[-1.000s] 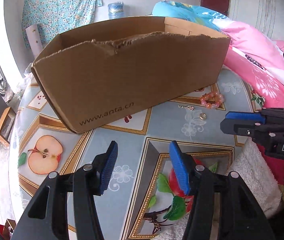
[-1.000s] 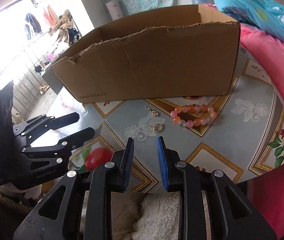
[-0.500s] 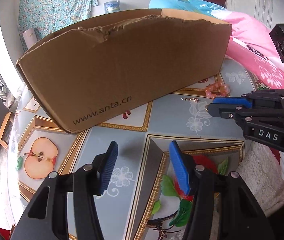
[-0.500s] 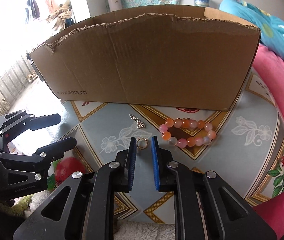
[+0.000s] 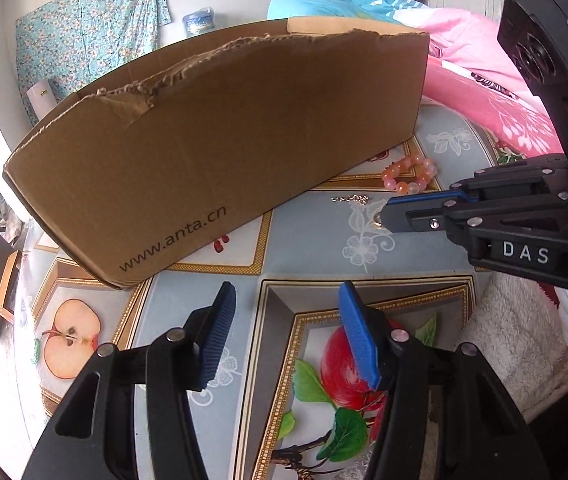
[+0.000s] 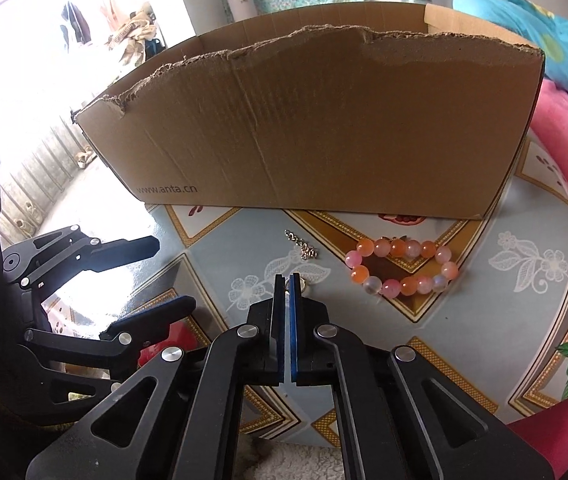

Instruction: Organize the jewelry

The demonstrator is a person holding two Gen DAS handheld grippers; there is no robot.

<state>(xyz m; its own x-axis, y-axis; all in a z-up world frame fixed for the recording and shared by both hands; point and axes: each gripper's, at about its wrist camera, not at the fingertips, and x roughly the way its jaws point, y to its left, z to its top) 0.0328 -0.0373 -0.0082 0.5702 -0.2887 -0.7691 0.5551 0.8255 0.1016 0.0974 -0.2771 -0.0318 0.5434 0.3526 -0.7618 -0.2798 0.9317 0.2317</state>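
Note:
A small gold ring lies at the very tips of my right gripper, whose blue pads are shut on it; only a gold edge of the ring shows beside the right pad. Seen from the left wrist, the right gripper reaches in low over the tablecloth. A pink and orange bead bracelet and a short silver chain lie just ahead, in front of the torn cardboard box. My left gripper hovers open and empty nearer the table's front.
The patterned fruit tablecloth covers a round table. The cardboard box fills the far half. Pink bedding lies to the right, and a white fluffy cloth hangs at the near edge.
My right gripper moved forward and down to the ring and its jaws closed on it. The left gripper stayed half open and rolled slightly.

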